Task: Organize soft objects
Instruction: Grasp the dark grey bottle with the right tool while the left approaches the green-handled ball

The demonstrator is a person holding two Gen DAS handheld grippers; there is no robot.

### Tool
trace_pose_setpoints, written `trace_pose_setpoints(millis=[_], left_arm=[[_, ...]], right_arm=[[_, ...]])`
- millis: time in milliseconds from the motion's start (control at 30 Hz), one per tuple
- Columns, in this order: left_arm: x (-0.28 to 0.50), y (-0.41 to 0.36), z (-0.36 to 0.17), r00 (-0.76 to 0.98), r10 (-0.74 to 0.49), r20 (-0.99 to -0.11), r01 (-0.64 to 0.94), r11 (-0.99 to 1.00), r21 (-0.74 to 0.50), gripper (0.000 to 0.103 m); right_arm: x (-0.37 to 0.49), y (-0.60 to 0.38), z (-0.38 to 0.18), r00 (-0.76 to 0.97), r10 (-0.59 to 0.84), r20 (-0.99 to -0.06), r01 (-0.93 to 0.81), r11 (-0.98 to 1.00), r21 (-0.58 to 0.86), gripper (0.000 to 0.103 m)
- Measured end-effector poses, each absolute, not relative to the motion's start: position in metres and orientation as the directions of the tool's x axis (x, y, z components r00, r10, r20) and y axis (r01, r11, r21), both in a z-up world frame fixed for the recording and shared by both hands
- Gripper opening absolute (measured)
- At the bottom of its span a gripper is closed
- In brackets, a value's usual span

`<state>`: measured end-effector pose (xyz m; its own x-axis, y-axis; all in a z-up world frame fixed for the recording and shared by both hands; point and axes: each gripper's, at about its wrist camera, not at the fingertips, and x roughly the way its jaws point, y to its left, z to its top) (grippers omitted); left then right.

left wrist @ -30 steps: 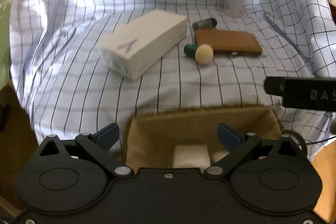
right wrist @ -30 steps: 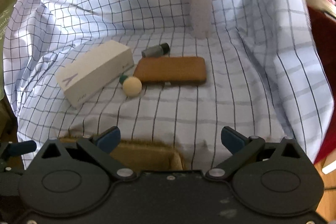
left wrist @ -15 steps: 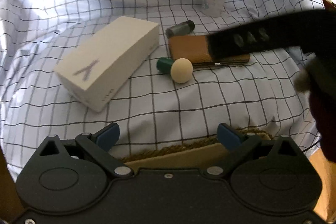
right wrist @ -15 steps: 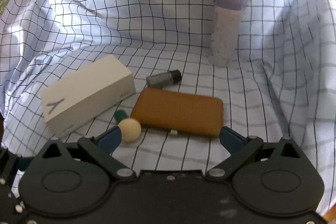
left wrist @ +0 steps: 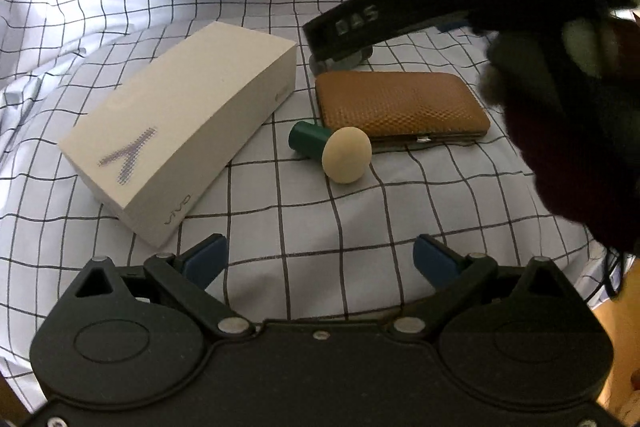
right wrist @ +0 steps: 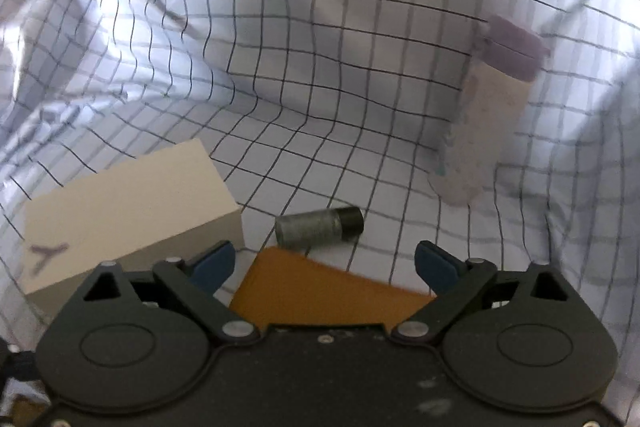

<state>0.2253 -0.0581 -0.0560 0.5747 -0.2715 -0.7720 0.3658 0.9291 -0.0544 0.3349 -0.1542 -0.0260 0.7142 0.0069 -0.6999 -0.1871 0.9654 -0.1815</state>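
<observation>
A checked cloth [left wrist: 360,219] covers the surface and rises in folds behind. At its centre lies the round cream sponge on a green handle [left wrist: 346,155], touching the front edge of the tan case [left wrist: 400,107]. Left of the sponge sits the white box [left wrist: 180,143]; behind the case, a small grey vial [right wrist: 318,227] and, farther back, a purple-capped tube [right wrist: 484,131]. Left gripper [left wrist: 320,261]: jaws wide, empty. Right gripper [right wrist: 324,265]: jaws closing, nothing pressed between them, above the case's far edge.
</observation>
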Motion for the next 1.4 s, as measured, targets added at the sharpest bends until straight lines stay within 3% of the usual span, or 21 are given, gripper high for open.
trace_pose_setpoints(millis=[433,567,700,767,867,967,1000,1033,1067,1100,1400], left_arm=[[0.235,-0.053,-0.061,0.559,-0.290,-0.777,0.377,0.923,-0.074,0.096],[0.235,-0.051,-0.058,0.570,-0.295,-0.767,0.380,0.922,-0.073,0.096],[0.234,-0.051,-0.055,0.570,-0.316,-0.759,0.401,0.913,-0.079,0.096],[0.235,-0.052,-0.053,0.567,-0.327,-0.756,0.414,0.907,-0.082,0.096],[0.238,-0.055,-0.051,0.564,-0.338,-0.753,0.430,0.899,-0.082,0.096],[0.242,-0.058,-0.049,0.560,-0.344,-0.754,0.439,0.895,-0.083,0.096],[0.243,-0.058,-0.048,0.558,-0.347,-0.754,0.442,0.893,-0.084,0.096],[0.244,-0.059,-0.048,0.557,-0.349,-0.754,0.444,0.892,-0.084,0.096],[0.245,-0.059,-0.048,0.557,-0.348,-0.754,0.445,0.891,-0.083,0.096],[0.245,-0.060,-0.048,0.557,-0.347,-0.754,0.446,0.891,-0.081,0.096],[0.250,-0.060,-0.057,0.533,-0.346,-0.772,0.447,0.890,-0.089,0.096]], right_arm=[[0.383,-0.150,-0.067,0.664,0.044,-0.746,-0.289,0.936,-0.202,0.085],[0.389,-0.150,-0.069,0.656,0.059,-0.752,-0.291,0.940,-0.180,0.069],[0.391,-0.154,-0.069,0.636,0.091,-0.766,-0.292,0.948,-0.130,0.031],[0.392,-0.157,-0.068,0.629,0.090,-0.772,-0.272,0.956,-0.110,0.021],[0.387,-0.169,-0.066,0.646,0.074,-0.760,-0.239,0.965,-0.109,0.015],[0.384,-0.181,-0.062,0.655,0.068,-0.752,-0.216,0.971,-0.100,0.016],[0.384,-0.181,-0.062,0.655,0.068,-0.752,-0.216,0.971,-0.100,0.023],[0.382,-0.183,-0.060,0.668,0.067,-0.741,-0.216,0.970,-0.107,0.031],[0.380,-0.185,-0.058,0.682,0.057,-0.729,-0.214,0.969,-0.124,0.054],[0.379,-0.188,-0.056,0.713,0.044,-0.700,-0.214,0.964,-0.157,0.068],[0.399,-0.194,-0.063,0.695,0.103,-0.712,-0.307,0.937,-0.165,0.074]])
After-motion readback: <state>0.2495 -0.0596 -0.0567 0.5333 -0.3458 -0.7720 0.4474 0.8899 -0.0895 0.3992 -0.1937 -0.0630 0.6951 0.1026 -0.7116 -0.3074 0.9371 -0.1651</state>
